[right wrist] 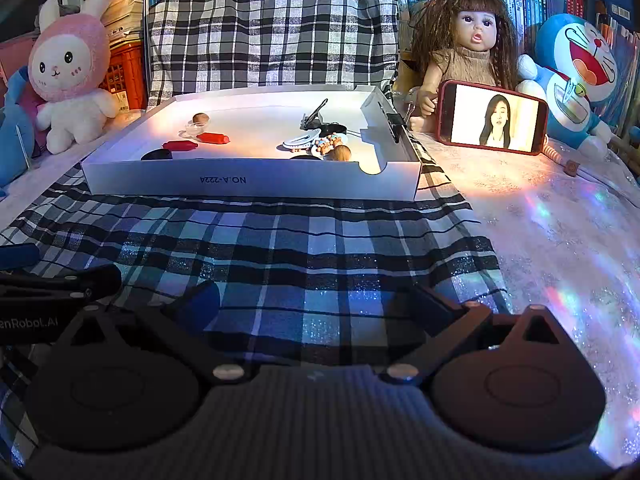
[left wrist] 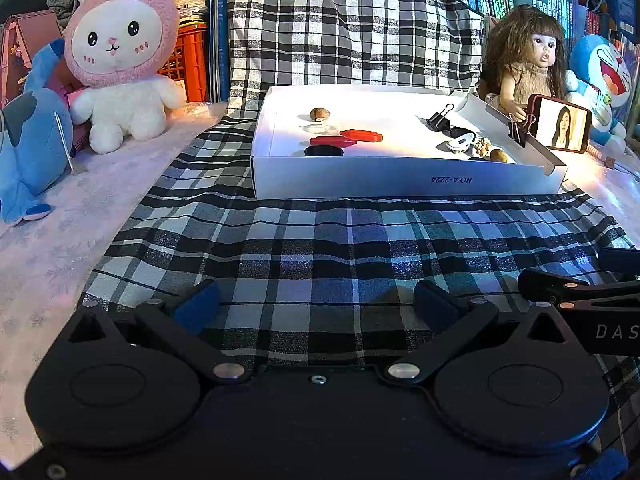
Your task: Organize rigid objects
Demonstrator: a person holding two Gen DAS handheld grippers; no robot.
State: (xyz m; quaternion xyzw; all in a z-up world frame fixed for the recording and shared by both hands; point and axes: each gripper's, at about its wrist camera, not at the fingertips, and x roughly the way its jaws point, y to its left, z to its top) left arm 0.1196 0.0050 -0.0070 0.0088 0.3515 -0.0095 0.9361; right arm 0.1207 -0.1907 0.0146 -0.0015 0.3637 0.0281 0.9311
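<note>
Through the left wrist camera I see my left gripper low over the plaid cloth, fingers spread apart and empty; ahead sits the white tray holding two red pieces, a nut and a black clip. Through the right wrist camera my right gripper likewise has its fingers wide apart, holding nothing, near the same tray; a phone stands just right of it, against a doll.
</note>
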